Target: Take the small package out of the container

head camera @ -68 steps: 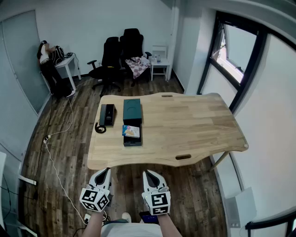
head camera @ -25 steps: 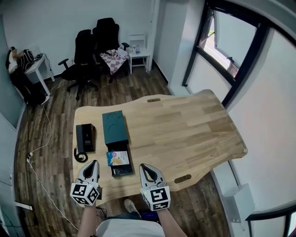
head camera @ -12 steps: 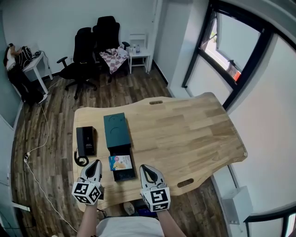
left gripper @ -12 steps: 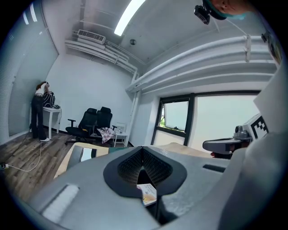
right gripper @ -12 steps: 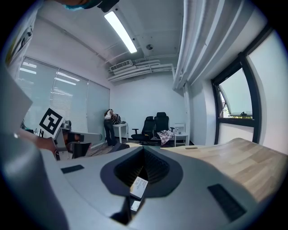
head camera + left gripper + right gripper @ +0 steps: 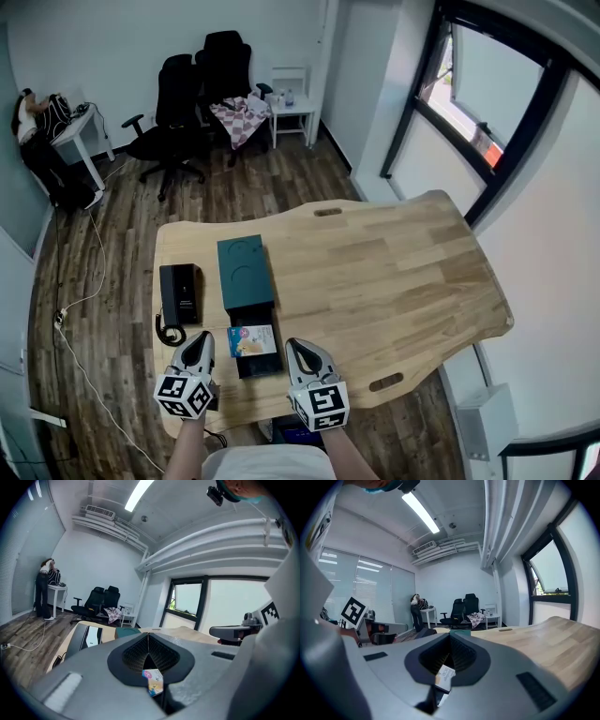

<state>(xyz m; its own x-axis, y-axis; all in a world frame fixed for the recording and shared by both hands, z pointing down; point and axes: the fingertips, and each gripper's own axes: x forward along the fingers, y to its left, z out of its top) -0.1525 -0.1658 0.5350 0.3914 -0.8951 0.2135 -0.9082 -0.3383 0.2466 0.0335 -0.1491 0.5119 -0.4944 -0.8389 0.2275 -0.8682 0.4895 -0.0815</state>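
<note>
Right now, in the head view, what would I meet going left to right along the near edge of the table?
left gripper → small package → right gripper → oval slot

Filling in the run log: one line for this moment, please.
phase: pre-grasp | left gripper: shut, empty, left of container | right gripper: shut, empty, right of it | package: in container
</note>
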